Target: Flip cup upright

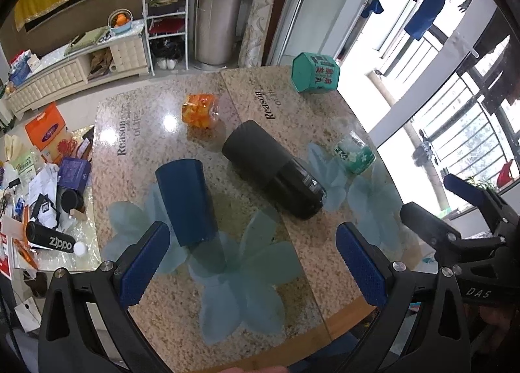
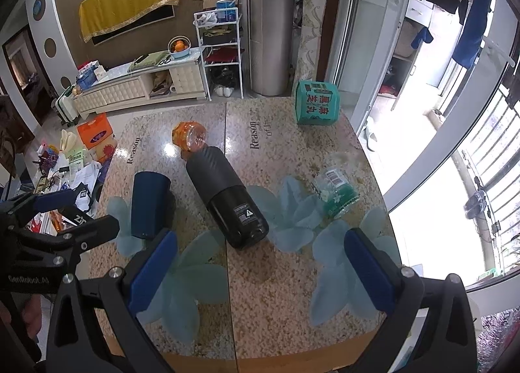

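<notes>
A: Two grippers are hanging over the speckled stone table (image 1: 247, 275) with pale blue flowers printed on it. The left gripper (image 1: 253, 262) is spread wide and holding nothing. The right gripper (image 2: 260, 270) is spread wide too, with nothing between its blue pads.

B: Where is the cup?

A: The dark blue plastic cup (image 1: 187, 202) is standing upside down, I think, with its flat bottom on top. It is sitting on the table just past the left gripper's left finger (image 1: 143, 262). In the right view the same cup (image 2: 148, 207) is off to the left, near the left gripper.

B: So how should the flip go?

A: I think the left gripper is the better one, since it is nearer. It should be sliding over so the cup sits between both fingers, pinching around the middle, lifting, then turning it over slowly.

B: Is it slippery?

A: The cup looks smooth and has flat sides, so squeezing on two flat sides should be helping. The pads look bumpy, which should be gripping well. The table is shiny and hard.

B: Anything in the way?

A: A big black round bottle (image 1: 276, 171) is lying on its side beside the cup, apart from it. The turn should be staying away from it.
</notes>
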Demonstrator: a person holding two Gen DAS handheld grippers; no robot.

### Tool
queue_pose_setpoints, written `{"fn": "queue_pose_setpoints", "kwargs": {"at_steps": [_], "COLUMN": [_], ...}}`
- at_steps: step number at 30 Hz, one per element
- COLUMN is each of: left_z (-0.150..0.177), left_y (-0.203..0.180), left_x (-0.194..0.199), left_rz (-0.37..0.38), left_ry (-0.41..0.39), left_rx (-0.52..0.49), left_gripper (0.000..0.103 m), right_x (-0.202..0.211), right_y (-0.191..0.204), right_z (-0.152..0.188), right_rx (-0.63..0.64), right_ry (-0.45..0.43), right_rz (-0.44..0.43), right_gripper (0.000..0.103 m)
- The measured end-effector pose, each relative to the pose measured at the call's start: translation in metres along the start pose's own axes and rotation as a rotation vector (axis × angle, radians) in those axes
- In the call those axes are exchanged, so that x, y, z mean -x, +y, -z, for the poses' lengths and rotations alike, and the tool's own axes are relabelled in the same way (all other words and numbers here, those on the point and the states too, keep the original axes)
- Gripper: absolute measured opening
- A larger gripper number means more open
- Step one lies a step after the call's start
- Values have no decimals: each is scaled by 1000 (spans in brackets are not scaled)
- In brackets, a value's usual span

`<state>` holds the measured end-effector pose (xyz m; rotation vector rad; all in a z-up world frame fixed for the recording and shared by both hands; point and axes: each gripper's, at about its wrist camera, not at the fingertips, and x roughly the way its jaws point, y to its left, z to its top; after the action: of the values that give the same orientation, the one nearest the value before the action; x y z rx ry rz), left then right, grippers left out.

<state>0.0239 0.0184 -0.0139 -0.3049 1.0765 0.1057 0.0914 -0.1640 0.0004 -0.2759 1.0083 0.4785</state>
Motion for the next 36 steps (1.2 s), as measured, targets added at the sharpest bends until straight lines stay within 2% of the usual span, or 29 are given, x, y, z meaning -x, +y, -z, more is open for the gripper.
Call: {"fn": "queue_pose_setpoints", "kwargs": {"at_steps": [5, 9, 12, 19, 28, 36], "left_z": [-8, -19, -27, -52, -89, -125], "left_y": [3, 4, 5, 6, 8, 16], "left_x": [3, 4, -1, -16, -51, -83], "left_rz": [10, -40, -66, -77, -95, -107], "left_ry": [6, 0, 27, 62, 97, 128], "left_rx": [33, 74, 121, 232, 384, 486], "left_gripper": [103, 103, 103, 103, 103, 103], "right_x": [4, 3, 1, -6, -28, -56], "right_y": [-4, -8, -11, -20, -41, -60], "right_z": [3, 1, -2, -19, -42, -54], "right_rx": [-11, -1, 14, 81, 162, 231], "right_ry": [13, 24, 33, 25, 58, 126], "right_rz": [-10, -20, -45, -99, -162, -215], "right_gripper": [103, 103, 103, 103, 103, 103]}}
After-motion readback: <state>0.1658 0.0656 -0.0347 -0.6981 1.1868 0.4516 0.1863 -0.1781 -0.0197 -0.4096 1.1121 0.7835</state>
